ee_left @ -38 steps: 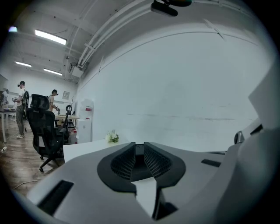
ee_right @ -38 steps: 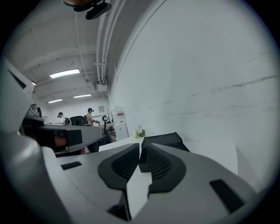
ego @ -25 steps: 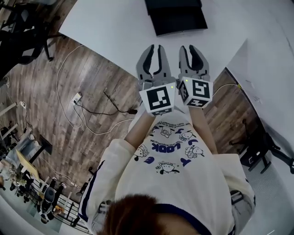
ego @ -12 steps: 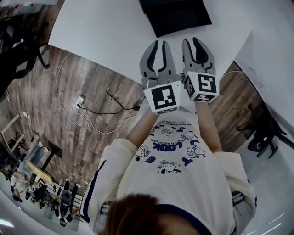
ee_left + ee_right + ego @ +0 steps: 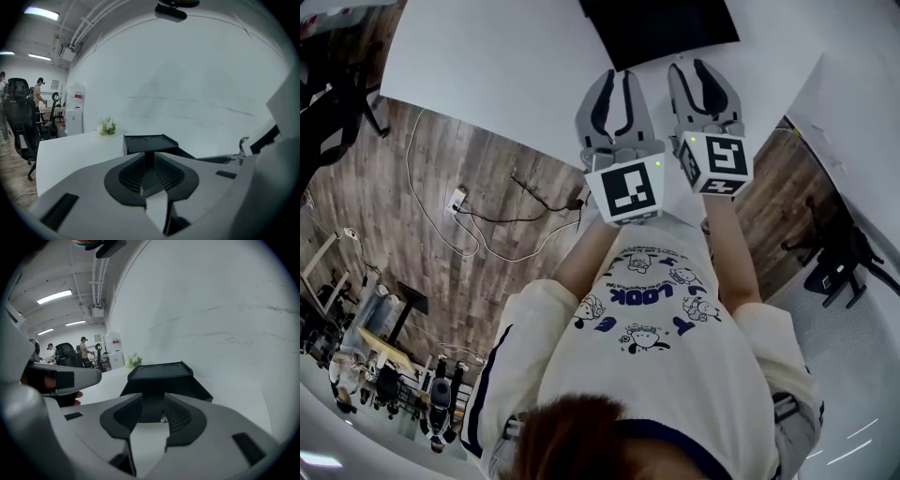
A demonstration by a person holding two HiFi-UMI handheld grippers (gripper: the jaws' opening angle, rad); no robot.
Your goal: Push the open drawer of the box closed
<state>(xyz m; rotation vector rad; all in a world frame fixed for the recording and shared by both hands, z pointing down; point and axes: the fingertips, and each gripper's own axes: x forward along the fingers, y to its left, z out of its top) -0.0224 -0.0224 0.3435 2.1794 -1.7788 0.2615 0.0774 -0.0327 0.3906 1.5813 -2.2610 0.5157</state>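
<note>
Flat matte-black box (image 5: 661,28) on smooth white surface (image 5: 506,66), round dimples on top. My left tool (image 5: 616,77) narrow, empty; right tool (image 5: 689,67) opening, empty.

The only word that can be read is "LOOK", in dark blue capitals on the front of the person's cream shirt (image 5: 661,352). It sits among small cartoon dog prints and appears upside down in the head view. The two marker cubes (image 5: 626,190) (image 5: 720,159) each show a black-and-white square code pattern and carry no letters. In the left gripper view, a white dispenser (image 5: 75,112) far back in the room has a small red label, too small to read.
</note>
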